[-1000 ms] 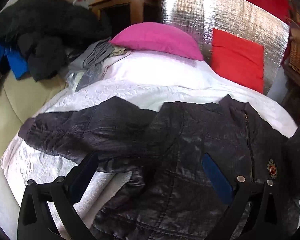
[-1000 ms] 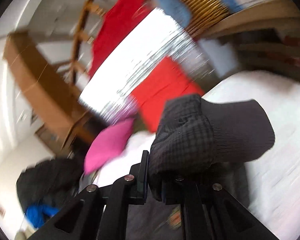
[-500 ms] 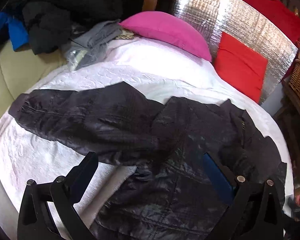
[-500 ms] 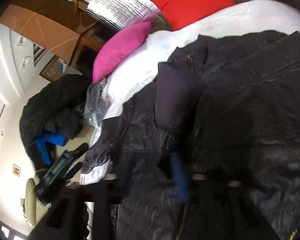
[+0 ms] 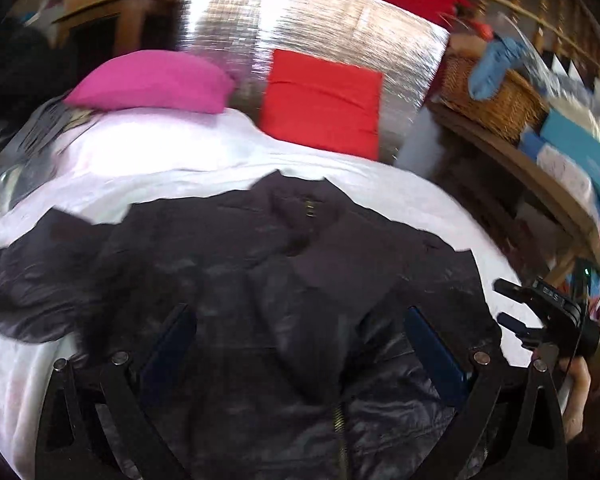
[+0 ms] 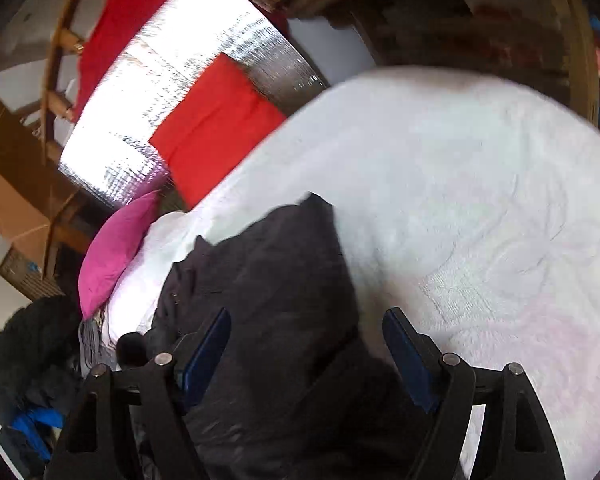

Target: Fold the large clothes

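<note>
A dark quilted jacket [image 5: 260, 280] lies front-up on the white bed cover [image 5: 160, 176]. One sleeve, with its ribbed cuff [image 5: 340, 264], is folded across the chest; the other sleeve [image 5: 40, 280] stretches out to the left. My left gripper [image 5: 296, 320] hovers open over the jacket's zip area, holding nothing. In the right wrist view my right gripper [image 6: 308, 316] hangs over the jacket's edge [image 6: 284, 280] with its jaws opening; dark fabric lies below them, and the pads do not press it. The right gripper [image 5: 540, 312] also shows at the bed's right edge.
A pink pillow [image 5: 152, 80], a red cushion [image 5: 320, 100] and a silver foil panel [image 5: 320, 20] stand at the bed's head. A wicker basket [image 5: 492, 92] sits on a wooden shelf to the right. Dark clothes [image 6: 28, 360] are piled at the left.
The right gripper let go of the sleeve cuff, which now lies across the jacket's chest, and sank toward the bed. The left gripper swung right across the jacket, still open.
</note>
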Available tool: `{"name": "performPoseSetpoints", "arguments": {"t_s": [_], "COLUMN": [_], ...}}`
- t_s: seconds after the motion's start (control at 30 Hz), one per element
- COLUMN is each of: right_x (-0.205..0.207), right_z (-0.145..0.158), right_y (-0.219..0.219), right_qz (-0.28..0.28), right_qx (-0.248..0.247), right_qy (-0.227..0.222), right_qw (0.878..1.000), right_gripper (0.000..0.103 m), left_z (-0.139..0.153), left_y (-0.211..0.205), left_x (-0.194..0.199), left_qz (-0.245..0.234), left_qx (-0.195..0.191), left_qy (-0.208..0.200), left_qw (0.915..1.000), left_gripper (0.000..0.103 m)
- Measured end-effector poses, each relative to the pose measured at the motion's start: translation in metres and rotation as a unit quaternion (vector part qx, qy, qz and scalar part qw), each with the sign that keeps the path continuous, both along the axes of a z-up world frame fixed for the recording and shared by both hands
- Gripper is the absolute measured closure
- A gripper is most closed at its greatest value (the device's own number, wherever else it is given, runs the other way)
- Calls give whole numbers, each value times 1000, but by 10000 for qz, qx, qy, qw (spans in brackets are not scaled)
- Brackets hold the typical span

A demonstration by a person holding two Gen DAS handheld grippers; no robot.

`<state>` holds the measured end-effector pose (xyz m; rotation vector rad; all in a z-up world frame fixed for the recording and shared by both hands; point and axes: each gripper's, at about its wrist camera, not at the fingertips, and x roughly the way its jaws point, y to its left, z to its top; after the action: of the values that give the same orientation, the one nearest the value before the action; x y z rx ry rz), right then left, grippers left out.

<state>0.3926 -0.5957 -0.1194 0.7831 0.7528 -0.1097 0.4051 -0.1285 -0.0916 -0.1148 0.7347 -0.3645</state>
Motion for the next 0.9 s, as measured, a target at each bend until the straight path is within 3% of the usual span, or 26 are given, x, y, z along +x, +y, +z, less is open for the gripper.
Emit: {"name": "performPoseSetpoints", "arguments": {"t_s": [0.1, 0.2, 0.27, 0.33, 0.4, 0.53, 0.63, 0.67, 0.73, 0.77, 0.9], "right_x": [17, 36, 34, 31, 28, 26, 20, 18, 16, 13, 3], "right_z": [-18, -24, -29, -27, -21, -14, -9, -9, -8, -7, -1], "right_y": [2, 17, 26, 31, 34, 39, 39, 39, 38, 35, 27], "right_qz": [236, 433, 455, 421, 362, 309, 334, 344, 345, 344, 234], "right_qx": [75, 82, -295, -629, -784, -1040, -1094, -1117, -1116, -1093, -836], "right_qy": [171, 320, 535, 659, 640, 561, 551, 550, 567, 582, 650], "right_qw": [9995, 9985, 9971, 9949, 9942, 9925, 9919, 9916, 9915, 9917, 9941], "right_gripper": [26, 38, 55, 65, 72, 78, 78, 78, 78, 78, 77], "left_z": [-13, -24, -30, -36, -41, -34, -27, -25, -22, -21, -19], "left_y": [-29, -42, -46, -43, -32, 2, 30, 39, 61, 75, 119], "left_x": [8, 14, 16, 21, 28, 28, 27, 26, 26, 25, 25], "left_qz": [-101, -80, 19, 4, -33, 168, 318, 396, 603, 721, 1048], "left_qx": [461, 859, 1195, 1278, 1010, 648, 644, 712, 780, 717, 113], "left_qy": [51, 32, 49, 245, 605, 794, 736, 721, 717, 752, 957], "left_qw": [9989, 9963, 9928, 9915, 9930, 9946, 9947, 9941, 9925, 9920, 9898], "left_gripper": [0, 0, 6, 51, 68, 68, 64, 61, 37, 31, 28]}}
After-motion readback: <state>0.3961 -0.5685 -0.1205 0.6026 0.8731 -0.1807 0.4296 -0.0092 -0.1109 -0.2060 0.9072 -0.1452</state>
